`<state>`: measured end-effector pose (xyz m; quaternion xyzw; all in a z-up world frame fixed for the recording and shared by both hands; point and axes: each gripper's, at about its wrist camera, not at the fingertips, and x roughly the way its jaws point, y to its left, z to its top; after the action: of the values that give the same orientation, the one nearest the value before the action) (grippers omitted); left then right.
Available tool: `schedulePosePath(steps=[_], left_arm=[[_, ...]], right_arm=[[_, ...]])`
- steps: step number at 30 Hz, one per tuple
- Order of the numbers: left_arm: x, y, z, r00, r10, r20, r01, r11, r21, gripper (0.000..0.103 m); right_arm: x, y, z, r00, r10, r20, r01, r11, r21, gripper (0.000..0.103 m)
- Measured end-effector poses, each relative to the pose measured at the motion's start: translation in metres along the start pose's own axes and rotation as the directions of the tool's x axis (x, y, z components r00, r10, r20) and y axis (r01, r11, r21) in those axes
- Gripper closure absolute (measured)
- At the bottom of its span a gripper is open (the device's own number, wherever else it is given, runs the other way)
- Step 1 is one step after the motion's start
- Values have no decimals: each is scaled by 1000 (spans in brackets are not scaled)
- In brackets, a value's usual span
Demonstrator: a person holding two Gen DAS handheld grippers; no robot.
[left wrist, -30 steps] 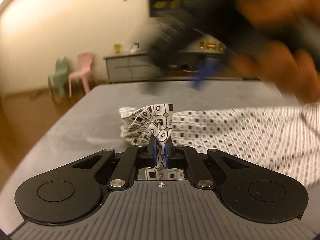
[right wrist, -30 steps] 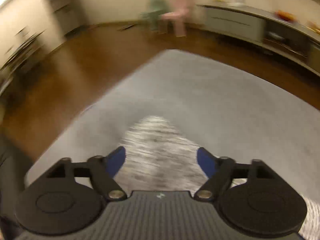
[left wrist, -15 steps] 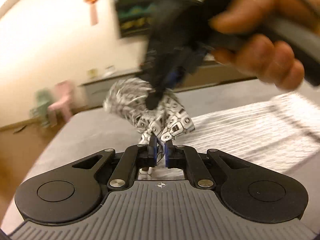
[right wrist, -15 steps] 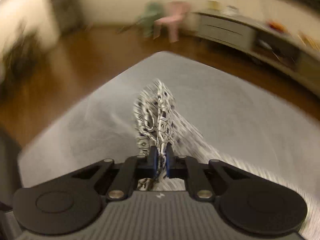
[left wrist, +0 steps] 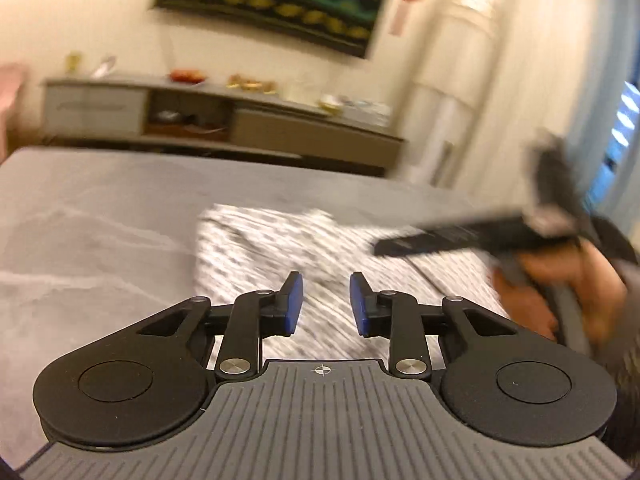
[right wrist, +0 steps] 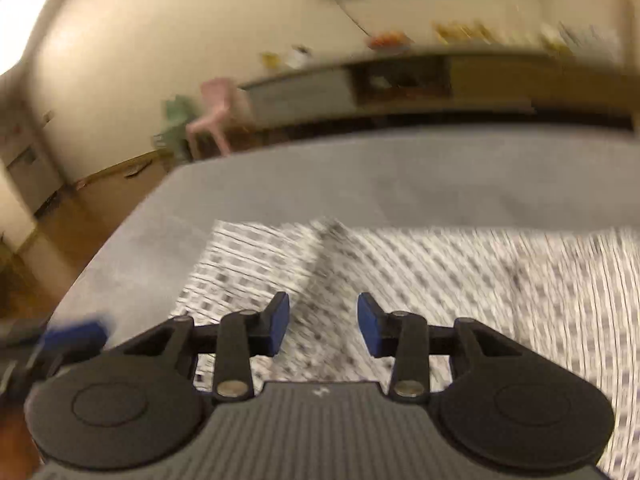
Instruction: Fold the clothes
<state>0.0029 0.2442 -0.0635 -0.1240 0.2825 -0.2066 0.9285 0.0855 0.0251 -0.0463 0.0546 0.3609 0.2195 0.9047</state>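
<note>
A white garment with a small black pattern point(left wrist: 280, 240) lies spread on the grey bed point(left wrist: 100, 208), its folded edge toward the left. My left gripper point(left wrist: 326, 304) hovers just above the cloth. Its jaws are opening and nothing is between the blue pads. In the right wrist view the same garment point(right wrist: 440, 272) fills the lower right. My right gripper point(right wrist: 323, 328) is over it, jaws opening, with only flat cloth beneath. The right gripper point(left wrist: 440, 240) also shows blurred at the right of the left wrist view, held by a hand point(left wrist: 560, 292). A blue pad of the left gripper point(right wrist: 76, 336) shows at lower left.
A long low sideboard point(left wrist: 224, 120) with small items stands against the far wall. Pink point(right wrist: 216, 112) and green point(right wrist: 176, 120) chairs stand on the wooden floor point(right wrist: 100, 200) past the bed's left edge. A white column point(left wrist: 452, 80) and curtains are at the right.
Half a second ago both grippers were shut on a bunched-up corner of the garment held above the bed. Both have let go, and the cloth now lies flat.
</note>
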Motion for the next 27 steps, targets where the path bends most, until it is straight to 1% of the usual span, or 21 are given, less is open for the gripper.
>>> schedulePosePath(steps=[1, 3, 5, 7, 8, 10, 12, 13, 14, 15, 16, 17, 19, 20, 21, 22, 23, 24, 25, 26, 27], left_arm=[[7, 7, 1, 999, 21, -32, -22, 999, -33, 86], [27, 12, -5, 993, 43, -108, -48, 998, -45, 87], [39, 4, -17, 981, 58, -186, -57, 998, 9, 87], [47, -4, -28, 966, 77, -245, -62, 996, 70, 87], [49, -5, -31, 962, 88, -259, -65, 993, 96, 87], [45, -2, -25, 966, 79, -247, -56, 993, 102, 86], [41, 10, -6, 978, 66, -198, -58, 997, 45, 83], [39, 17, 5, 984, 61, -169, -60, 998, 13, 78], [46, 24, 18, 985, 83, -152, -84, 996, -4, 76], [58, 30, 29, 981, 117, -157, -118, 993, 5, 77], [70, 36, 38, 974, 153, -168, -151, 988, 22, 78], [88, 41, 44, 966, 167, -196, -163, 986, 38, 79], [122, 50, 47, 956, 141, -257, -132, 990, 54, 78], [137, 52, 48, 953, 123, -278, -110, 992, 61, 74], [146, 55, 51, 954, 117, -278, -104, 993, 60, 74], [154, 57, 53, 956, 116, -269, -105, 993, 56, 74], [157, 63, 56, 966, 95, -240, -96, 995, 6, 76], [159, 70, 60, 977, 68, -202, -82, 995, -62, 78], [159, 76, 63, 987, 57, -150, -76, 990, -122, 84], [157, 83, 67, 994, 56, -93, -72, 981, -178, 86], [155, 90, 69, 996, 65, -61, -77, 971, -225, 88]], right_arm=[[10, 9, 3, 1000, 10, -5, -10, 999, -48, 64], [28, 19, 7, 999, 23, -39, -27, 992, -120, 66], [44, 23, 8, 996, 17, -91, -33, 984, -175, 73], [62, 18, 7, 982, -115, -151, 80, 971, -225, 76], [62, 7, 8, 979, -130, -156, 98, 975, -197, 68], [58, -5, 11, 976, -140, -167, 119, 984, -133, 69], [44, 0, 13, 985, -139, -102, 127, 985, -115, 69], [35, 4, 13, 990, -126, -63, 119, 987, -112, 69], [29, 11, 12, 996, -83, -38, 78, 991, -112, 69], [24, 18, 10, 999, -42, -17, 40, 992, -117, 69], [26, 26, 7, 1000, -12, -26, 8, 990, -142, 70], [28, 34, 2, 999, 12, -38, -18, 986, -167, 71], [38, 41, -15, 996, -8, -89, -11, 977, -214, 71], [44, 44, -24, 993, -21, -116, -7, 972, -236, 71], [51, 46, -34, 989, -48, -140, 11, 967, -253, 71], [50, 49, -42, 992, -61, -112, 26, 956, -292, 71], [49, 52, -49, 994, -72, -88, 39, 945, -325, 71], [49, 54, -50, 993, -76, -88, 43, 943, -330, 71], [50, 55, -51, 993, -81, -89, 47, 941, -335, 70], [50, 56, -52, 992, -84, -90, 49, 939, -340, 70], [52, 55, -50, 992, -80, -94, 43, 938, -344, 70]])
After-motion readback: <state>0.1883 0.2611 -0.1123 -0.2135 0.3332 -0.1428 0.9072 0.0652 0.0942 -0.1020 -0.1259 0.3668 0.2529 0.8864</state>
